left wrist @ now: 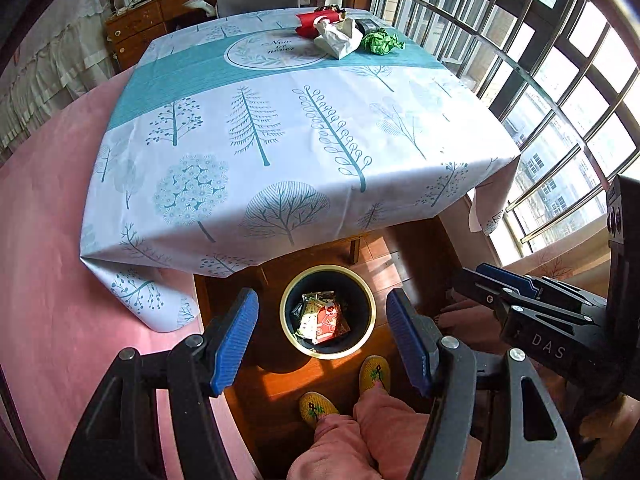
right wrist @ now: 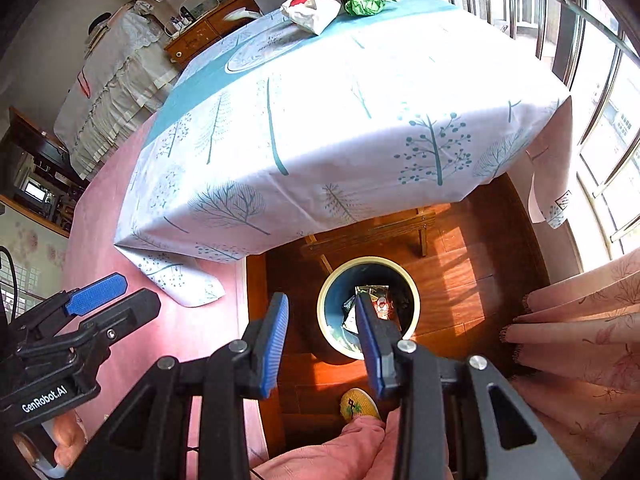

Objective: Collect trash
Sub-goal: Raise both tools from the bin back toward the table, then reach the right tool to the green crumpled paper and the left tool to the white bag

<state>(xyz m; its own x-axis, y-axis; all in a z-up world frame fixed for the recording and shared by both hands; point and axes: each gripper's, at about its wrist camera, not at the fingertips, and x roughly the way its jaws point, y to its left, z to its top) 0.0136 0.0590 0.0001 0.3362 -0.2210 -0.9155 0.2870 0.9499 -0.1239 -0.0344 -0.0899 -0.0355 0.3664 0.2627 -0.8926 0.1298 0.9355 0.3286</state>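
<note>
A round bin (left wrist: 289, 334) with a cream rim stands on the wooden floor below the table's near edge, with several wrappers (left wrist: 322, 318) inside; it also shows in the right wrist view (right wrist: 330, 326). My left gripper (left wrist: 322, 338) is open and empty above the bin. My right gripper (right wrist: 322, 334) is open and empty above it too. On the far end of the table lie a red packet (left wrist: 308, 24), a crumpled white bag (left wrist: 338, 38) and a green paper ball (left wrist: 380, 42); the white bag (right wrist: 316, 10) and green ball (right wrist: 366, 2) show in the right wrist view.
The table carries a white and teal tree-print cloth (left wrist: 280, 140). A pink sheet (left wrist: 40, 240) lies to the left. A barred window (left wrist: 560, 80) runs along the right, with a pink curtain (right wrist: 580, 340). The person's slippered feet (left wrist: 344, 388) stand by the bin.
</note>
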